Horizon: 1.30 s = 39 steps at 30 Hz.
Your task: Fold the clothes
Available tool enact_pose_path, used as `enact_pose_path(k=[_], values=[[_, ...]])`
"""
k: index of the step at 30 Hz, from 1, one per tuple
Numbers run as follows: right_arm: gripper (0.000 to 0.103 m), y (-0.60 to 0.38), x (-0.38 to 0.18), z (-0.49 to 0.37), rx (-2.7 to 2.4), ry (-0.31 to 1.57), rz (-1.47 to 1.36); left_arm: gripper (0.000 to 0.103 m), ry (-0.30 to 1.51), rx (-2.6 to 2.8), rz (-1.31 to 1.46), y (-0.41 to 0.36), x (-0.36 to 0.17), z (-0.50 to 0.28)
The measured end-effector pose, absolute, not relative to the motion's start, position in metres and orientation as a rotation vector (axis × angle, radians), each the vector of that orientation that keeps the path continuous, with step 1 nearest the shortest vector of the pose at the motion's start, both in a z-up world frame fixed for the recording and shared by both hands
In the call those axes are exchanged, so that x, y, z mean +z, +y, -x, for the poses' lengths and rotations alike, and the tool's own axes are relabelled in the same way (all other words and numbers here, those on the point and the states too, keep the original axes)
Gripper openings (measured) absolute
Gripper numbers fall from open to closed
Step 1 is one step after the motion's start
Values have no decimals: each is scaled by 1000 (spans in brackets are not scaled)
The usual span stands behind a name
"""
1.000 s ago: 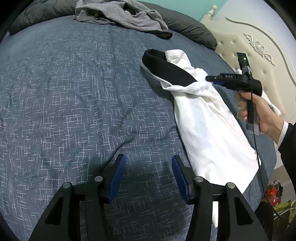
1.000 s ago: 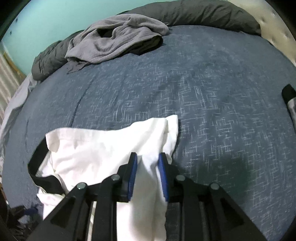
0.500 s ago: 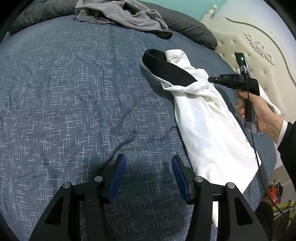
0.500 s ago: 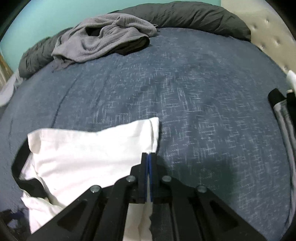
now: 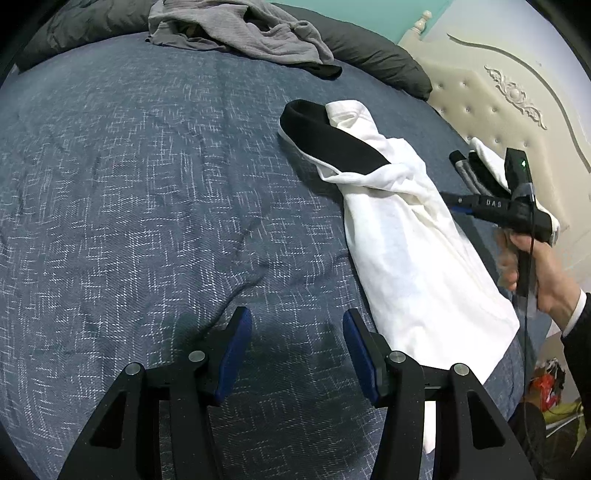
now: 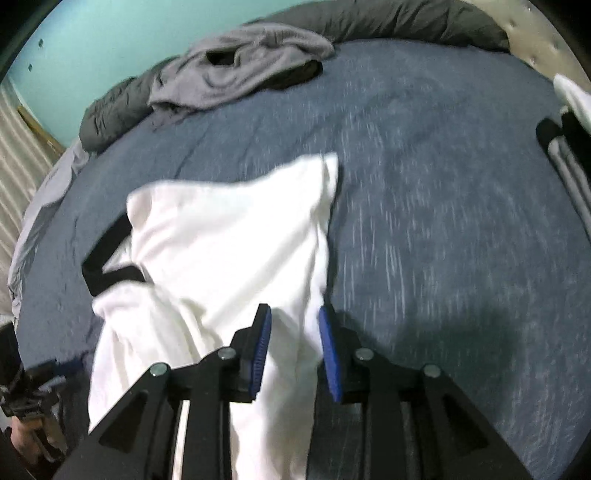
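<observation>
Since half a second ago right hand-held gripper [image 6: 294, 334] has slid over the white shirt [image 6: 229, 236], jaws just reopened narrowly, cloth between, unclamped | left hand-held gripper [image 5: 297, 345] wide, empty above bed [image 5: 147, 184] | shirt lies on bed | lettering "DAS" on right tool

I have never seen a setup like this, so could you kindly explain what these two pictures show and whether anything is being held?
A person holds a two-finger gripper in each hand, each with a camera looking along its fingers. The left gripper hangs open over the blue bedspread, holding nothing. Its view also shows the person's hand carrying the right gripper. That one's jaws have just been opening, with the white garment with black trim loose between them. A grey garment lies crumpled farther back.
</observation>
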State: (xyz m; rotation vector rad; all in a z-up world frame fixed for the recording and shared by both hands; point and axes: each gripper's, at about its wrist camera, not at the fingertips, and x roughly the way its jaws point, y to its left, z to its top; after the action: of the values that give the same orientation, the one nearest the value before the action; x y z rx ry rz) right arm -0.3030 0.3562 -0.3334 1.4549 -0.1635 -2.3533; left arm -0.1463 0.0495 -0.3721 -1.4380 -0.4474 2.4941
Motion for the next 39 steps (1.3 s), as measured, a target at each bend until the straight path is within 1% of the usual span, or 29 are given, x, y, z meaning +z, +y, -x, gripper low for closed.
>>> enact_pose_path(k=[3,9,14,17,18,19,20,21,24,25,26,27,28,34,39], values=[[4,356,-337,298,-2339,-186,-1450,56,-446,2496,1440,50,-372,145],[0,368,-332,294,-2402,-268,-1437,56,-448,2498,1438,48,-372,148],[0,384,-337,293,-2447,-316,-1485,56,-447,2496,1435,50,-371,148],[1,389,-327,286,-2432,-413,-1440,56,-449,2499,1431,50,-370,149],[4,387,-325,284,-2417,-414,-1425,56,-449,2499,1431,50,-370,149],[8,384,-323,282,-2402,-408,-1413,56,-448,2499,1431,51,-370,149],[21,378,-321,279,-2382,-376,-1418,56,-446,2498,1431,51,-370,149],[28,372,-320,276,-2361,-349,-1429,56,-443,2498,1432,52,-370,149],[28,364,-325,268,-2337,-276,-1475,56,-442,2501,1431,53,-370,149],[26,362,-329,266,-2341,-254,-1498,56,-441,2501,1431,53,-370,150],[11,361,-332,264,-2334,-257,-1505,56,-441,2501,1432,52,-370,149],[5,360,-334,263,-2336,-254,-1516,56,-442,2501,1432,52,-369,148],[2,362,-336,261,-2349,-251,-1516,56,-442,2500,1432,52,-369,148],[1,373,-335,254,-2408,-301,-1491,56,-442,2499,1426,51,-370,152],[1,377,-343,253,-2425,-326,-1555,56,-452,2497,1426,48,-369,151]])
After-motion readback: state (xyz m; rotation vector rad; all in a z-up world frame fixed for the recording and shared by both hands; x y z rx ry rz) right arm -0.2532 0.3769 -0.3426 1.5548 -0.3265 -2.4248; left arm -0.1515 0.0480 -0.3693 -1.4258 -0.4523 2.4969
